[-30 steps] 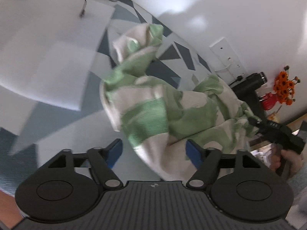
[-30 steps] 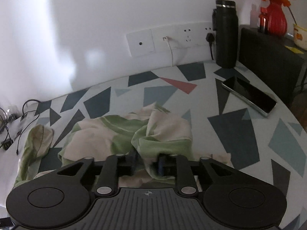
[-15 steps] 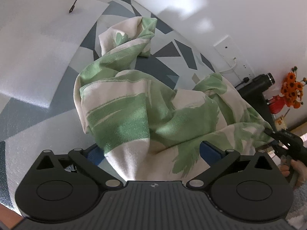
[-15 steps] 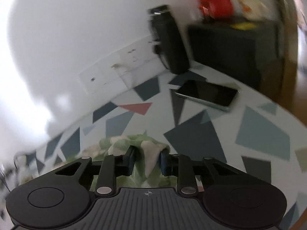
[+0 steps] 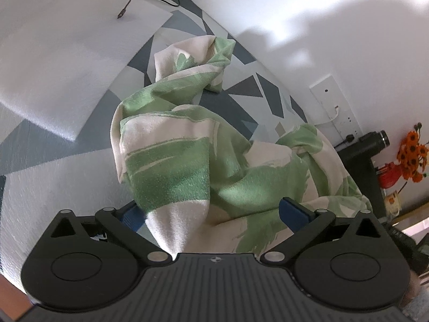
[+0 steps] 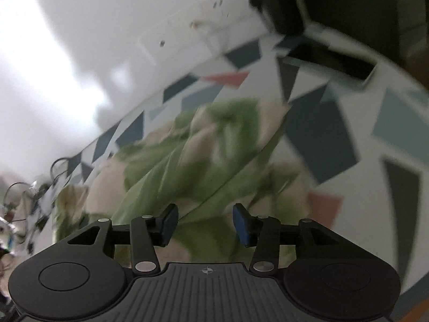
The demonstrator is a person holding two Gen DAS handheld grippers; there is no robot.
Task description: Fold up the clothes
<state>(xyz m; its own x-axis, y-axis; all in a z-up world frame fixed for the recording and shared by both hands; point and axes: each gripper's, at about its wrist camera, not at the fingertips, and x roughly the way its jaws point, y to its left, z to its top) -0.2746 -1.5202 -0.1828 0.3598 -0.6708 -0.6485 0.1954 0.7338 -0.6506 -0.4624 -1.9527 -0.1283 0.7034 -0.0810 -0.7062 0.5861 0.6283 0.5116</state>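
A crumpled green-and-cream garment (image 5: 187, 161) lies in a heap on the patterned table (image 5: 53, 182). My left gripper (image 5: 211, 213) is open wide, and a cream fold of the garment bulges up between its blue fingertips (image 5: 292, 212). In the blurred right wrist view the same garment (image 6: 203, 150) spreads over the table below my right gripper (image 6: 205, 224). That gripper is open, with nothing pinched between its pads (image 6: 241, 225).
A white sheet (image 5: 67, 53) with a cable end (image 5: 123, 10) covers the table's far left. A wall socket plate (image 5: 335, 107), a dark bottle (image 5: 375, 139) and a red vase of orange flowers (image 5: 394, 171) stand at the right. A phone (image 6: 329, 61) lies near the wall.
The right gripper has opened and let go of the garment, and its view has swung and blurred. The left gripper has moved in so that the cloth sits between its open fingers.
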